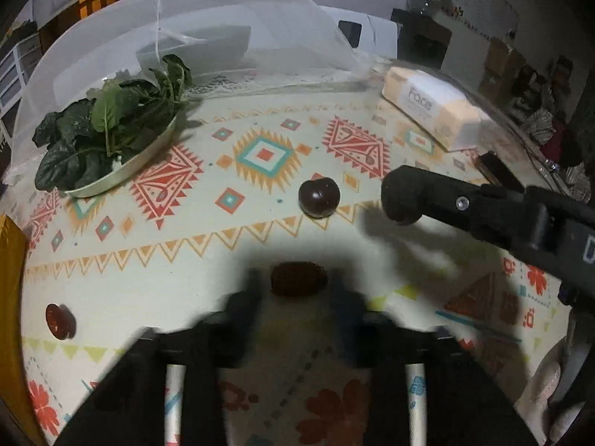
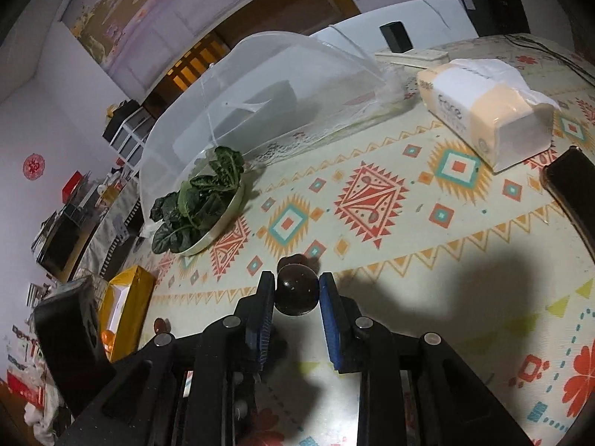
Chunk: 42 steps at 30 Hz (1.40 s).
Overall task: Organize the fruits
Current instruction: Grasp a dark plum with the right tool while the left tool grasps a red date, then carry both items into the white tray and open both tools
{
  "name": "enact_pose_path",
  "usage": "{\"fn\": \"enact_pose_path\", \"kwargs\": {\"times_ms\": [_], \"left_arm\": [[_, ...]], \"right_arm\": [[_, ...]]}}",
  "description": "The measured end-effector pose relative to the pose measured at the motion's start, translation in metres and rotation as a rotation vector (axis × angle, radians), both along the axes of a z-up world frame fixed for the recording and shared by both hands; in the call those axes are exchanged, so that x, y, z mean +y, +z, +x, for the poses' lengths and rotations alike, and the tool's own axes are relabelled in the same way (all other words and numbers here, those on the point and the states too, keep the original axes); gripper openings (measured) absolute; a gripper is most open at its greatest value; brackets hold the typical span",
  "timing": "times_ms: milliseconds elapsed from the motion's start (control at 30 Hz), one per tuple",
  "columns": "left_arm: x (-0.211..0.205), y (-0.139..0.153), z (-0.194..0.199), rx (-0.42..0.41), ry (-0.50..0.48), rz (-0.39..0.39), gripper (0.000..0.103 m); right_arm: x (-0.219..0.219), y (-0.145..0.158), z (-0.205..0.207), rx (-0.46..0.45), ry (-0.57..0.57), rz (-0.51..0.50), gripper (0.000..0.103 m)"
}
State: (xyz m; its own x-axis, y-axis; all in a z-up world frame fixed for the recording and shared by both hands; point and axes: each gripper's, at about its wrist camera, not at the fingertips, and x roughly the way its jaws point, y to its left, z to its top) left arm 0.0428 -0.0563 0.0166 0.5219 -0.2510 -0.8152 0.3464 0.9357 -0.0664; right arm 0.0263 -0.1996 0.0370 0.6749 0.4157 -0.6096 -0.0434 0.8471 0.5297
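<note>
Blue pads (image 2: 331,319) of the right gripper (image 2: 297,293) sit nearest the right wrist lens, clamped on a dark round plum (image 2: 297,291), one pad on each side, fruit lifted just clear of the patterned tablecloth (image 2: 465,278). Left gripper (image 1: 293,284) blurred in its own view; a brownish oblong fruit (image 1: 299,278) lies between its fingertips, gaps visible on both sides, so jaws narrowed but not yet pressing on it. Second dark plum (image 1: 319,199) rests on the cloth beyond, left of the right gripper's tip. Small red fruit (image 1: 59,321) near left, well apart. Plate of greens (image 1: 122,171) far left by the mesh food cover (image 1: 223,37); tissue pack (image 1: 435,111) far right. Judged step: pick-up of fruits, right done, left mid-grasp. Next likely calls for the left to finish closing, then carrying both to one collecting spot; which spot, cannot tell
</note>
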Motion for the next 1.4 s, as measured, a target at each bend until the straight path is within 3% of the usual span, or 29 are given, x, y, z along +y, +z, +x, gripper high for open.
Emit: {"fn": "enact_pose_path", "kwargs": {"times_ms": [200, 367, 500, 667, 900, 1133, 1267, 1367, 1400], "left_arm": [[0.035, 0.014, -0.013, -0.020, 0.062, -0.077, 0.030], [0.096, 0.050, -0.044, -0.074, 0.144, -0.123, 0.030], [0.172, 0.081, -0.071, -0.133, 0.263, -0.131, 0.030], [0.263, 0.099, -0.087, -0.171, 0.421, -0.129, 0.030], [0.360, 0.081, -0.089, -0.134, 0.585, -0.122, 0.030], [0.401, 0.044, -0.090, -0.059, 0.639, -0.145, 0.030], [0.411, 0.039, -0.092, -0.053, 0.647, -0.148, 0.030], [0.414, 0.041, -0.097, -0.061, 0.639, -0.175, 0.040], [0.414, 0.043, -0.100, -0.070, 0.639, -0.176, 0.049]], "right_arm": [[0.001, 0.000, -0.002, -0.024, 0.007, 0.001, 0.026], [0.018, 0.005, -0.008, -0.056, 0.047, -0.029, 0.026], [0.060, 0.019, -0.018, -0.080, 0.128, -0.067, 0.026], [0.136, 0.038, -0.029, -0.083, 0.281, -0.036, 0.026], [0.265, 0.057, -0.032, -0.067, 0.525, -0.033, 0.026], [0.362, 0.026, -0.013, -0.006, 0.612, -0.120, 0.026], [0.390, 0.012, 0.000, 0.014, 0.613, -0.182, 0.027], [0.401, 0.004, 0.008, 0.031, 0.610, -0.203, 0.028], [0.402, 0.003, 0.011, 0.029, 0.603, -0.206, 0.028]]}}
